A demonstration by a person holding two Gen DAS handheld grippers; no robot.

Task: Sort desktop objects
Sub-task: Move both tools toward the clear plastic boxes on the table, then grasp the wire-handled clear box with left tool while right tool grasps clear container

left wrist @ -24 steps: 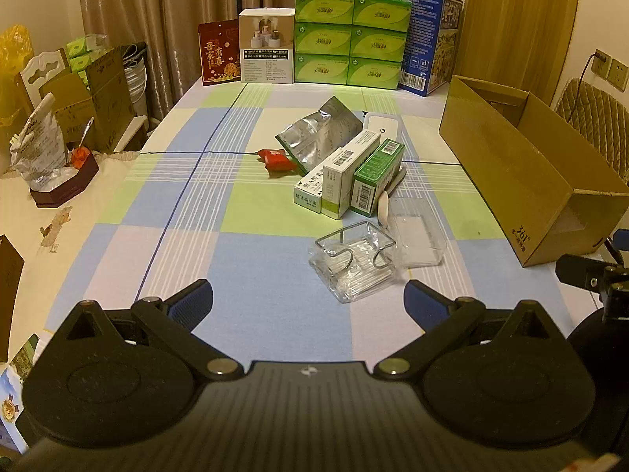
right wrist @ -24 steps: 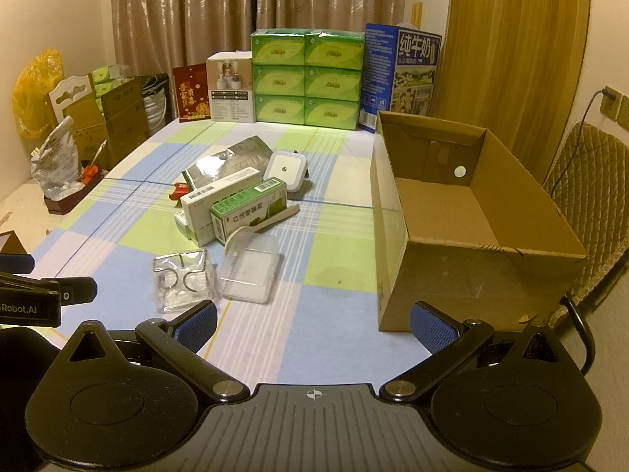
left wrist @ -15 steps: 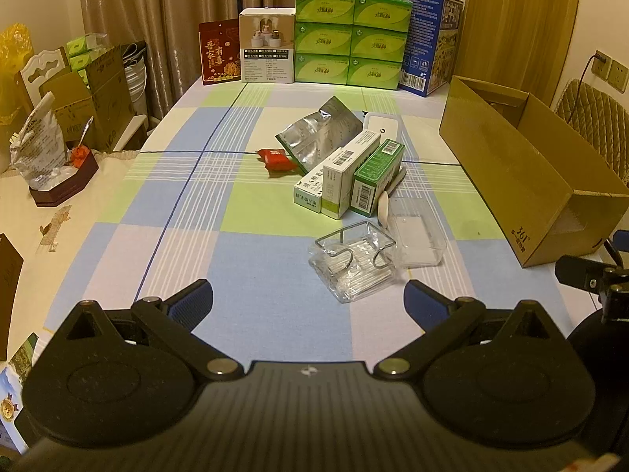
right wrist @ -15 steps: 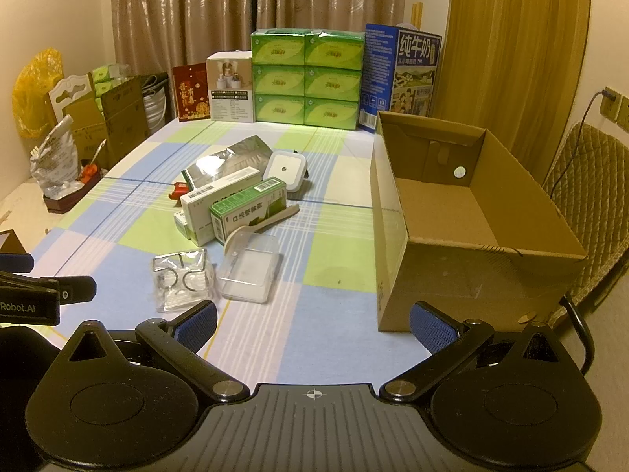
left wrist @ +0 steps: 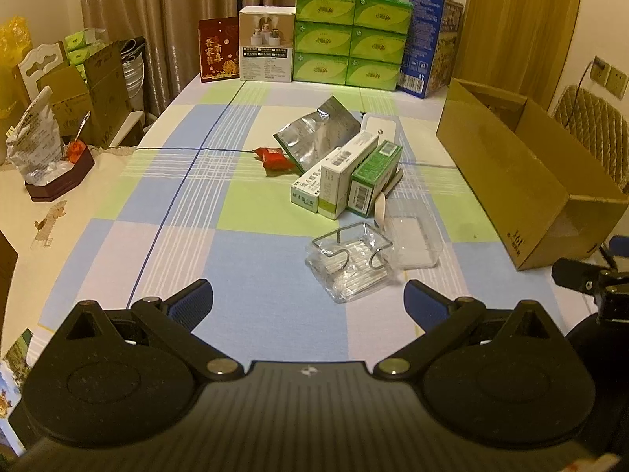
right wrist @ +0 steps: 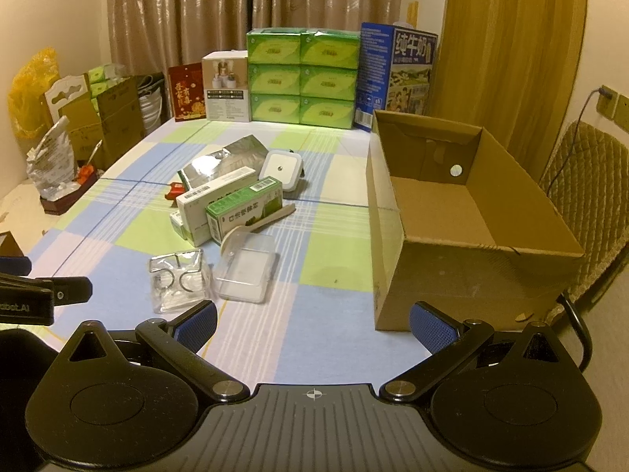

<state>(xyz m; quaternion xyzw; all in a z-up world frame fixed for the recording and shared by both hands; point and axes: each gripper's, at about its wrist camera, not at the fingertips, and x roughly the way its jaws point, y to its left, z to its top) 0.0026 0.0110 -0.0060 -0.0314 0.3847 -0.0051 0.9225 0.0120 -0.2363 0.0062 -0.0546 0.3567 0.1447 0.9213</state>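
- The left gripper is wide open and holds nothing, above the checked tablecloth
- The right gripper is also spread apart and empty
- The clear packet, the plastic case and the medicine boxes lie together mid-table, left of the empty cardboard box

Tan curtains — quilted chair, warm light
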